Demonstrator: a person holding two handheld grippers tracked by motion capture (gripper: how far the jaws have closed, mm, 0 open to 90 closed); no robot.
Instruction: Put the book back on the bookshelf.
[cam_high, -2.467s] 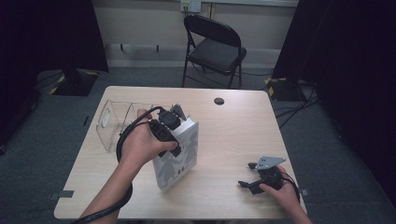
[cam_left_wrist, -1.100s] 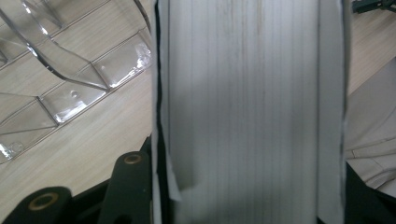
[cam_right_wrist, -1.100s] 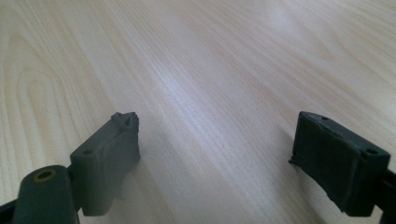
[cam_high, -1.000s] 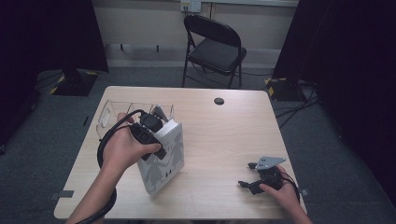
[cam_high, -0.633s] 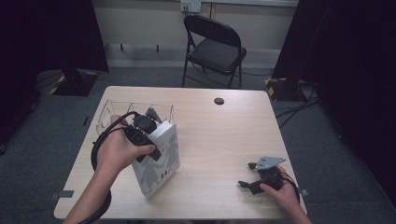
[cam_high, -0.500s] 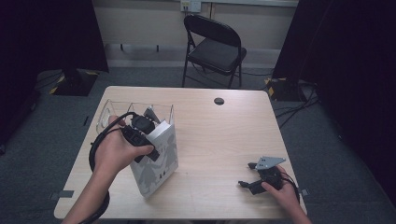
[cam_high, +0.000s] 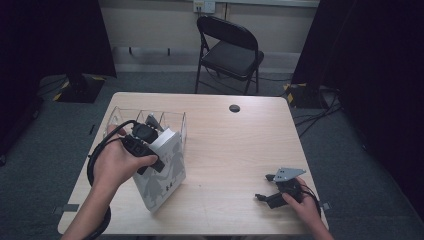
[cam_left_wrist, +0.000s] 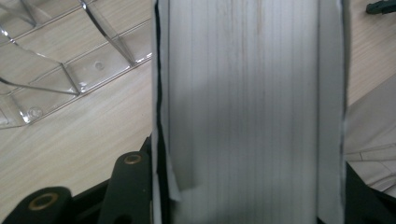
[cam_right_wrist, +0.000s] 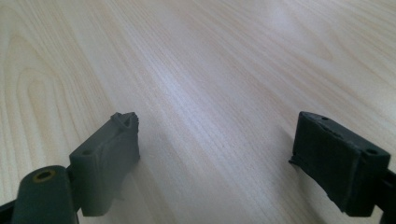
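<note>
White book (cam_high: 162, 172) standing up on the wooden surface (cam_high: 235, 150), near the left front edge, tipped a little. Pinched at its top by the fingers of the left gripper (cam_high: 145, 142), one finger on each side of the thick block of pages (cam_left_wrist: 247, 112). Clear plastic rack (cam_high: 127, 117) just behind the book, on the far left part of the surface, close to it or touching, hard to tell. Rack dividers (cam_left_wrist: 70, 70) seen beside the pages in the left gripper view, with bare wood between.

Right gripper (cam_high: 272, 192) resting low near the front right corner, well apart from the book. Fingers (cam_right_wrist: 112, 154) spread wide, nothing between them, only bare wood ahead.

Lots of open room in the middle and on the right side. Small black round thing (cam_high: 234, 108) near the far edge. Black folding chair (cam_high: 227, 50) on the floor behind the surface. Dark curtains on both sides.
</note>
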